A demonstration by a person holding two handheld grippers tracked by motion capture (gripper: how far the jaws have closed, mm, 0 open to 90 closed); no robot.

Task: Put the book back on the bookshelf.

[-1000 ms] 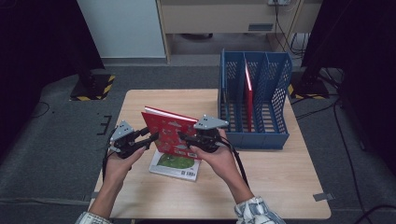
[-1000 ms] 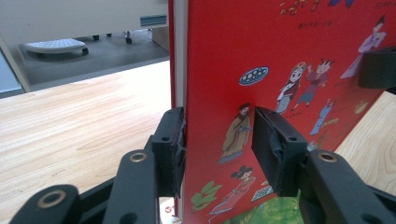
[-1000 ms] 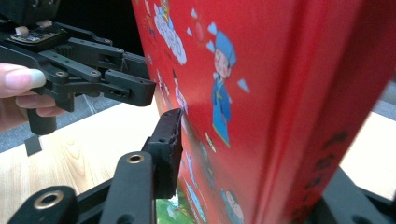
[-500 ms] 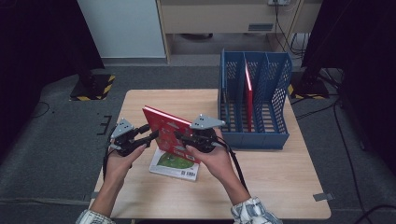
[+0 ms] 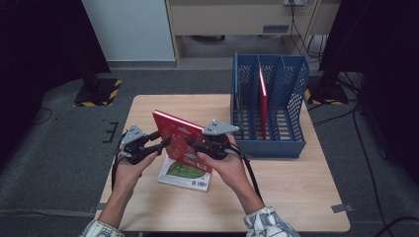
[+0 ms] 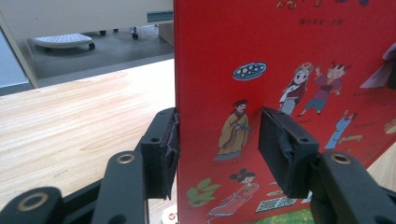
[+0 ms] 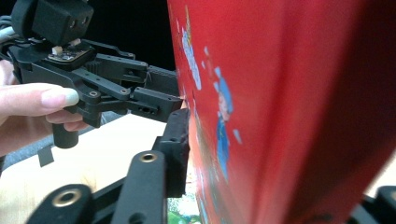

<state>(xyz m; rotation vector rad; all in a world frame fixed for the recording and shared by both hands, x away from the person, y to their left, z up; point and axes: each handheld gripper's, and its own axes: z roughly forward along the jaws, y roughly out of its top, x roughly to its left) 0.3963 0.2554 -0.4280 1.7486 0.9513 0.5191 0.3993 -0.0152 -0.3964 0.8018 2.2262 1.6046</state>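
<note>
Three books (image 5: 180,140), one blue rack (image 5: 269,106), one table (image 5: 291,182).

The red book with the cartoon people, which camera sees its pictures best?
The left gripper view: the red book shows its drawn figures sharp and face-on. The right gripper view sees the cover edge-on and blurred; the high view shows it small.

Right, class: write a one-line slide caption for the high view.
Two hand-held tools, left tool and right tool, lift a red book above another book beside a blue file rack.

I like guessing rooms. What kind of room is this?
Probably an office or lab: a wooden table, a blue file rack for the red book, and cables by the cabinets.
</note>
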